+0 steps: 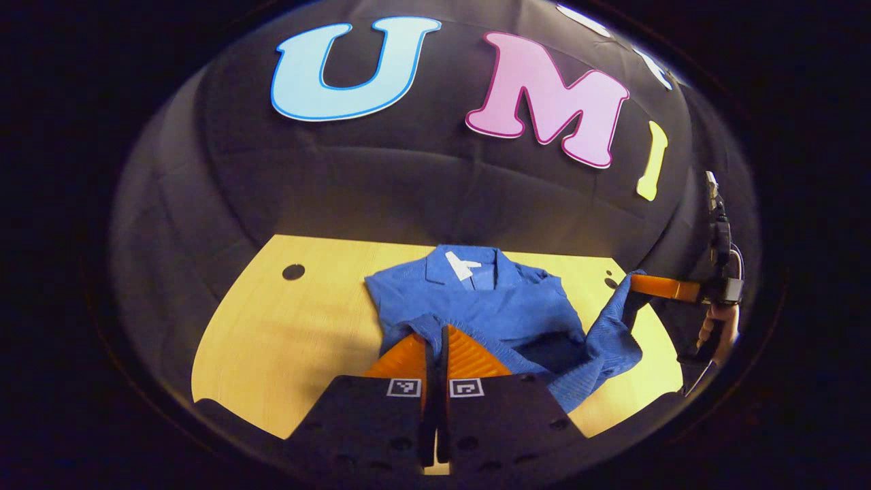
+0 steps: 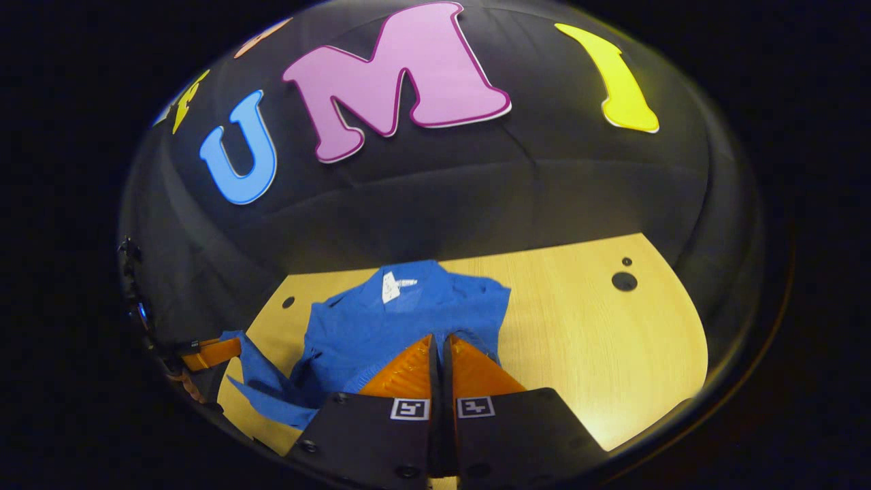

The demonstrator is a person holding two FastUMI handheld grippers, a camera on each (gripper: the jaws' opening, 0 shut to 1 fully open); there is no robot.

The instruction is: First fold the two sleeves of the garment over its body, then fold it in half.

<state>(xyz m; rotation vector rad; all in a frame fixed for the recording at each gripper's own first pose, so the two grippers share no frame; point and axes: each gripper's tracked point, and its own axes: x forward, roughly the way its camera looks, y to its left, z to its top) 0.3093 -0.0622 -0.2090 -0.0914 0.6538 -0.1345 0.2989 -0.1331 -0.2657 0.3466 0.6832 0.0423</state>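
A blue knit garment [image 1: 490,303] lies on the pale wooden table [image 1: 272,327], collar and white neck tag [image 1: 461,264] toward the far wall. In the left gripper view my left gripper [image 1: 436,333] is shut on a ribbed edge of the garment's near part. Farther right, the right gripper [image 1: 636,282] pinches another ribbed corner and holds it up off the table, with cloth hanging below it. In the right gripper view my right gripper [image 2: 439,340] is shut with the garment [image 2: 381,327] at its tips. At the left the left gripper [image 2: 235,347] holds a raised flap.
The table [image 2: 599,340] has bare wood on both sides of the garment and round dark holes [image 1: 293,271] [image 2: 624,280] near its far corners. A hand [image 1: 721,327] holds the right gripper at the table's right edge. Black cloth walls stand close behind.
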